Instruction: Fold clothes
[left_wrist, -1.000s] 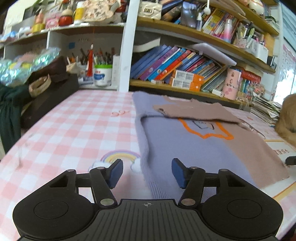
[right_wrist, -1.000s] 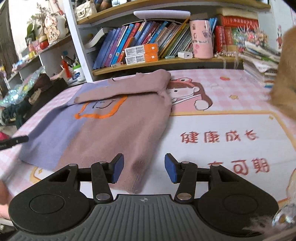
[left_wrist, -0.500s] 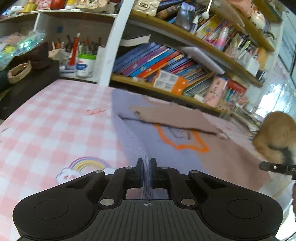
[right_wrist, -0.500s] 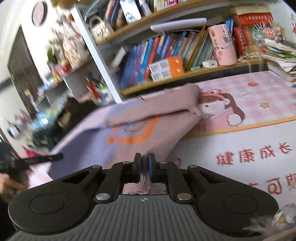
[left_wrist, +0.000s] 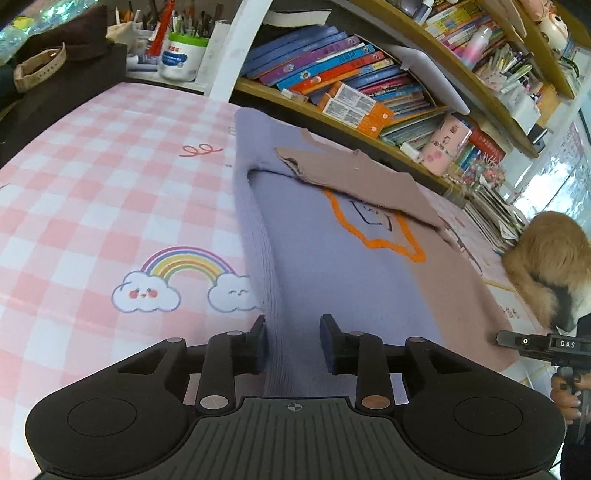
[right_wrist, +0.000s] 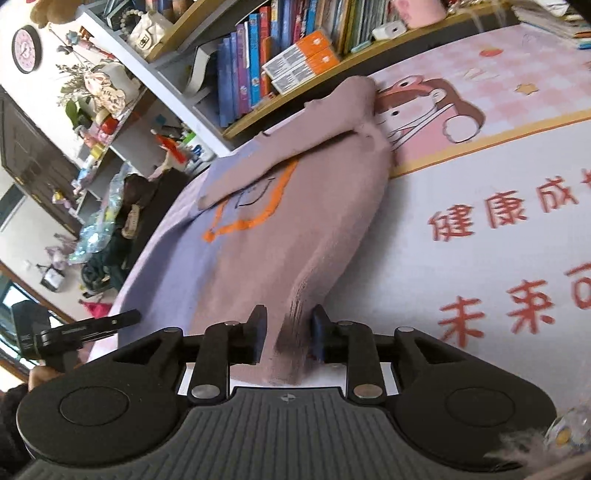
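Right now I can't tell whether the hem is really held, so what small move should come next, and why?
Probably close both grippers before lifting. The left gripper straddles the purple hem corner of the sweater, the right gripper the brown one, yet both sets of jaws stand apart, so a lift might leave the fabric behind.

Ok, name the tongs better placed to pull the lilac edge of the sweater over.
Left, probably. The left tongs stand open astride a raised ridge at the lilac hem of the sweater, so closing there would grip it. The right tongs are open astride the mauve side, across the garment.
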